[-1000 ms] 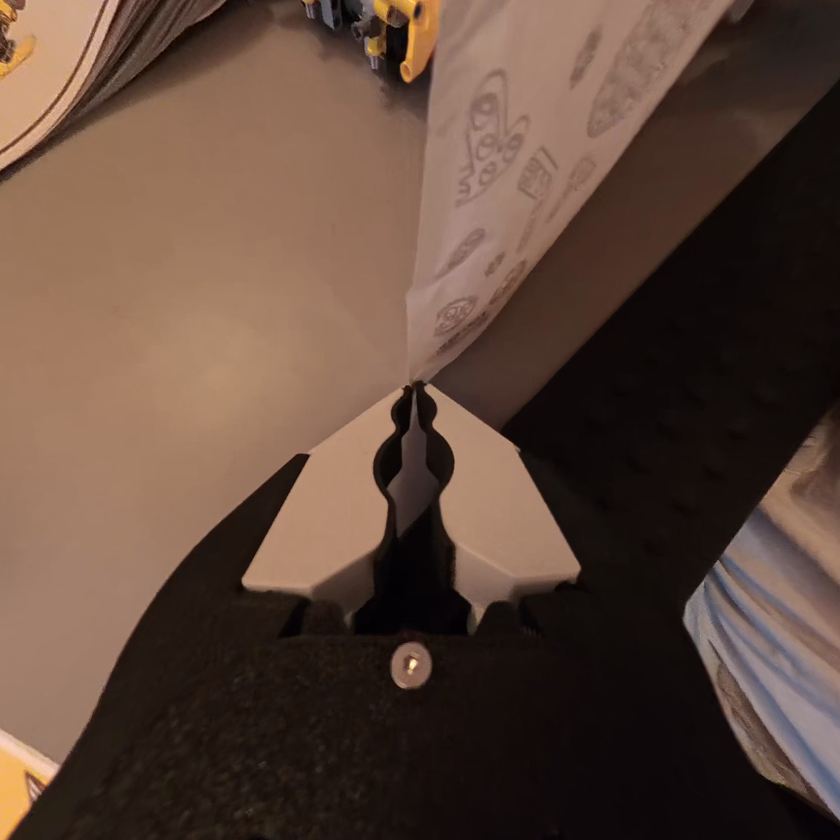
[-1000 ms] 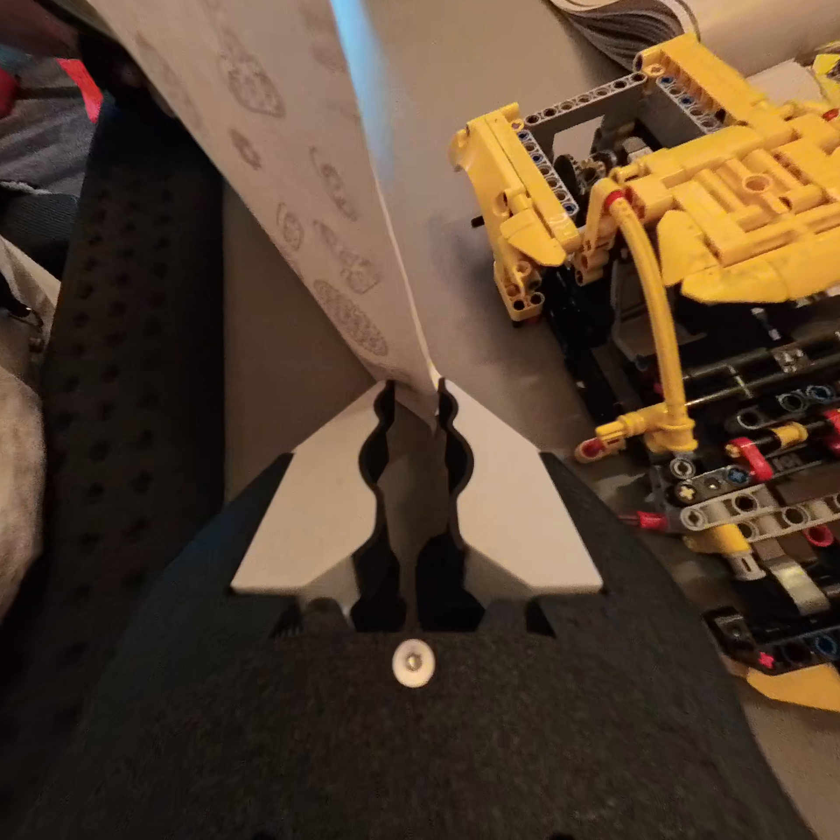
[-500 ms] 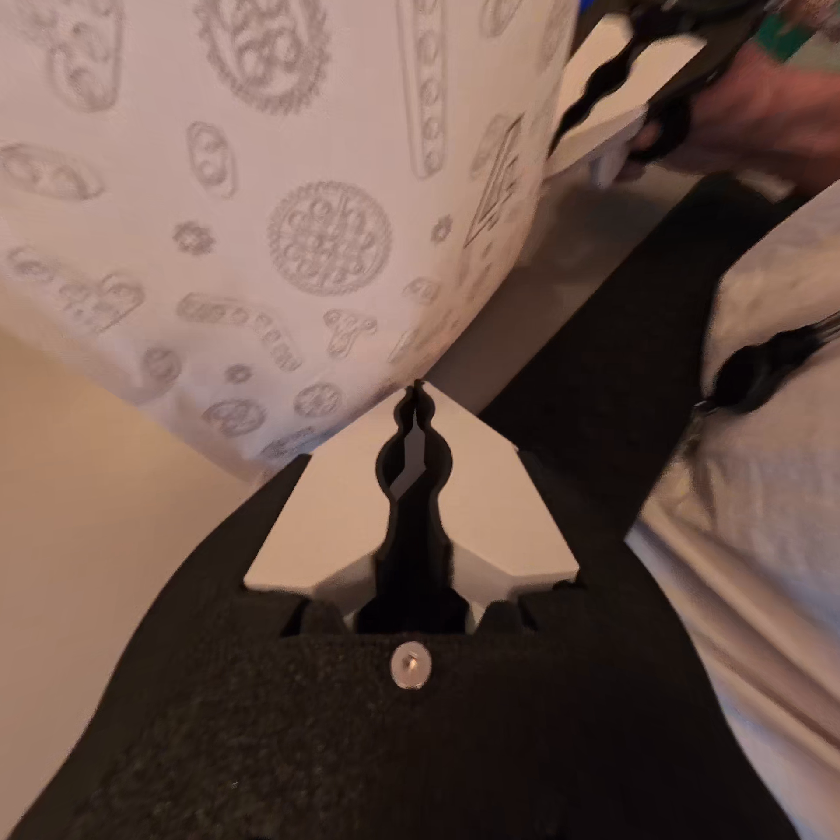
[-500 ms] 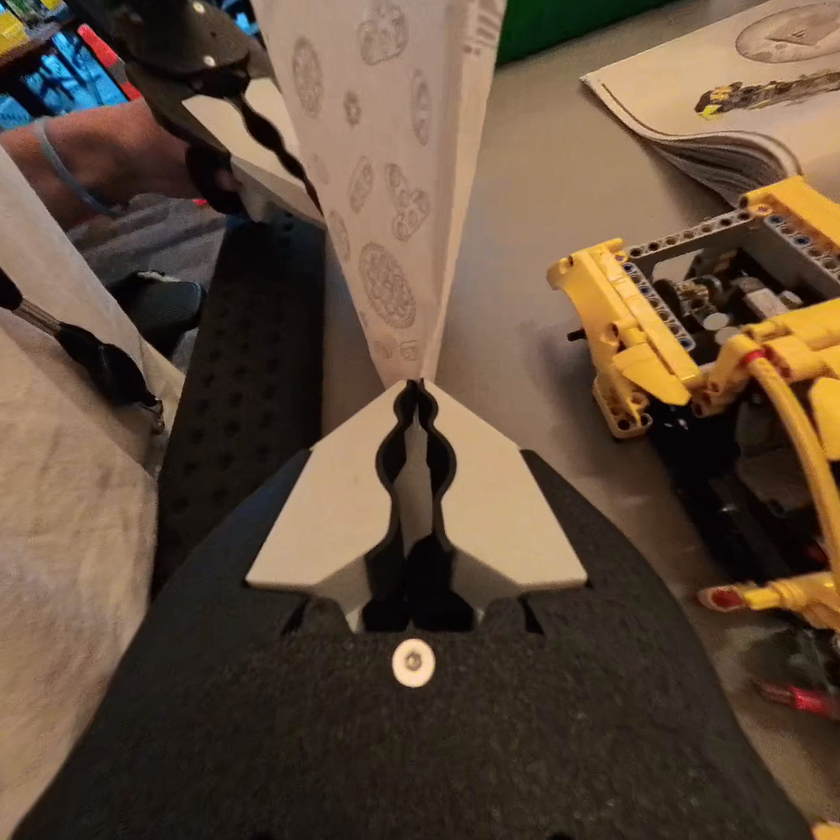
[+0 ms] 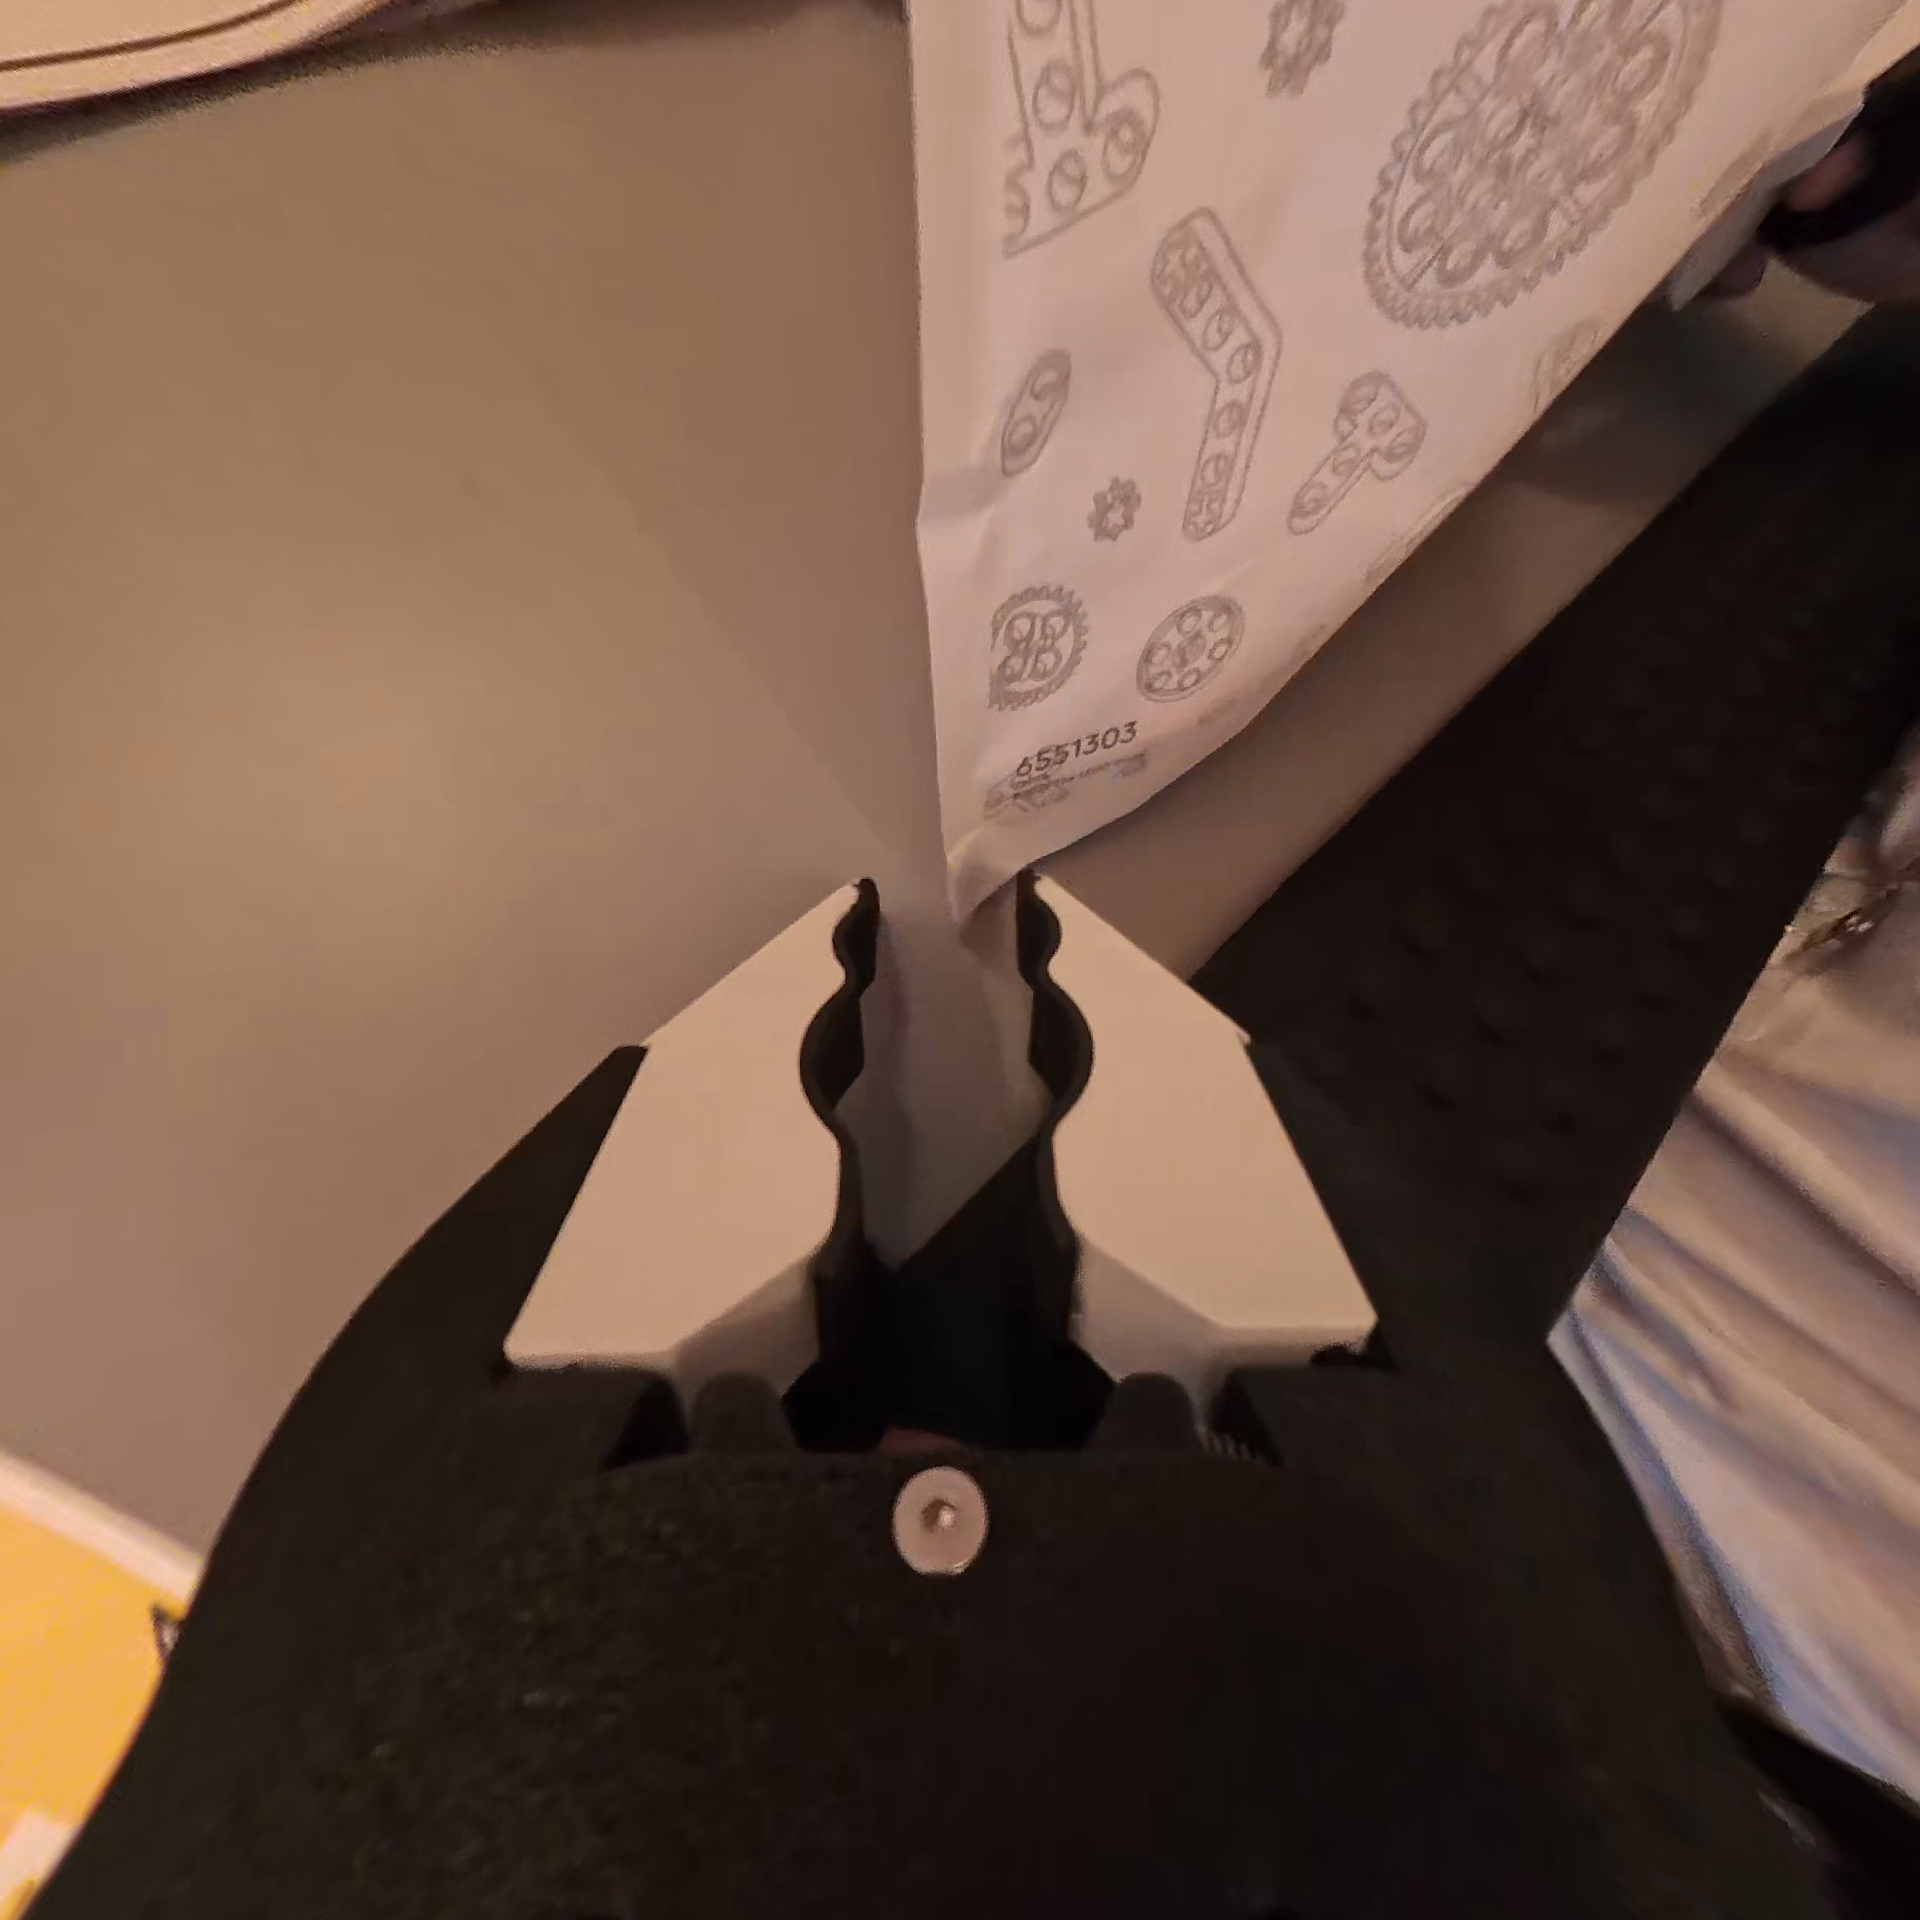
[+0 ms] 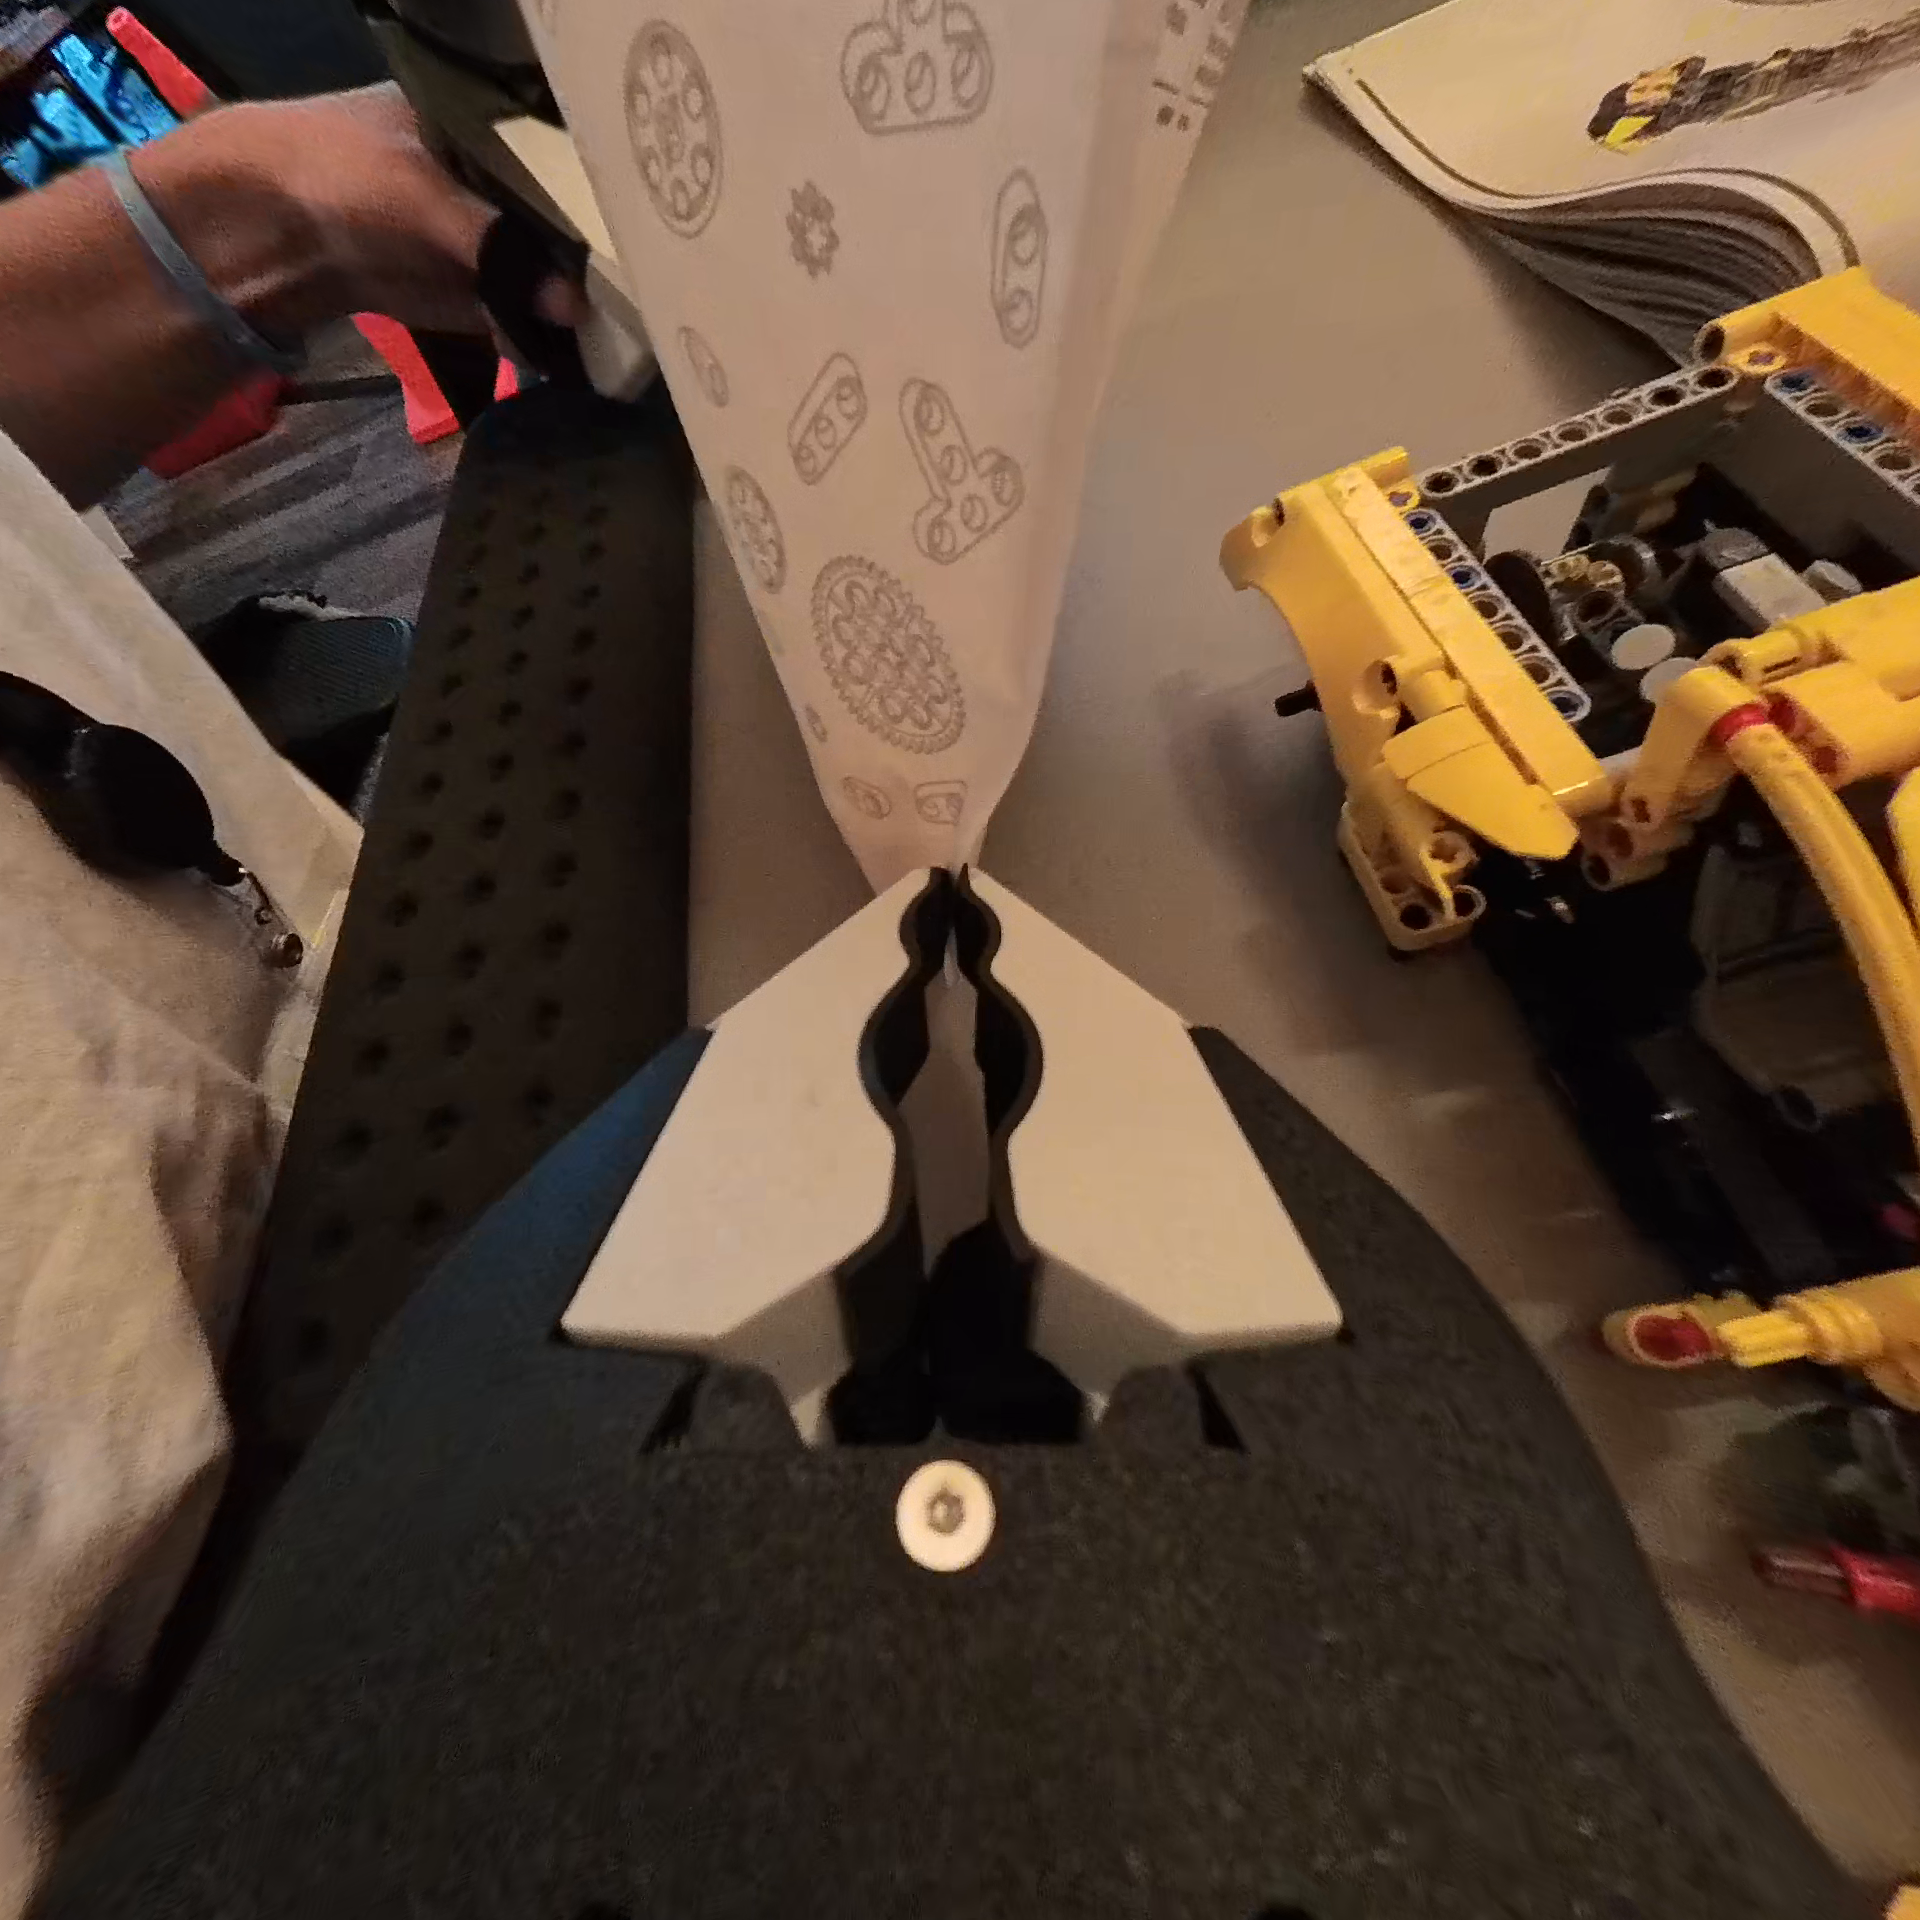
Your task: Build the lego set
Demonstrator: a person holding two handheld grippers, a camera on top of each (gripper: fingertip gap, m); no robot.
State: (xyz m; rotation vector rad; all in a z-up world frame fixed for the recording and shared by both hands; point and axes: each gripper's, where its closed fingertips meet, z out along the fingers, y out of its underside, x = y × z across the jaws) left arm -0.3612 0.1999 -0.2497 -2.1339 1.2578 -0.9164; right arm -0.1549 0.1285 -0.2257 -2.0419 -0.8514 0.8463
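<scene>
A white paper bag (image 5: 1195,364) printed with grey outlines of parts hangs stretched between my two grippers above the grey table (image 5: 416,623). My left gripper (image 5: 945,883) is open; a corner of the bag lies loosely between its parted jaws. My right gripper (image 6: 951,873) is shut on another corner of the bag (image 6: 862,416). The half-built yellow and black lego vehicle (image 6: 1558,675) stands on the table to the right of my right gripper. My left gripper and the hand (image 6: 260,239) holding it show at the upper left of the right wrist view.
An open instruction booklet (image 6: 1662,156) lies beyond the vehicle. A black perforated strip (image 6: 499,831) runs along the table's near edge, with a person's light clothing (image 6: 104,1143) beside it. A yellow box corner (image 5: 62,1621) sits at the lower left. One gripper's finger ends stand about 25 centimeters off the other's.
My left gripper, shut on the bag's corner before, has opened its jaws. My right gripper closed on its corner a second ago and still holds it. The bag swung across the left view.
</scene>
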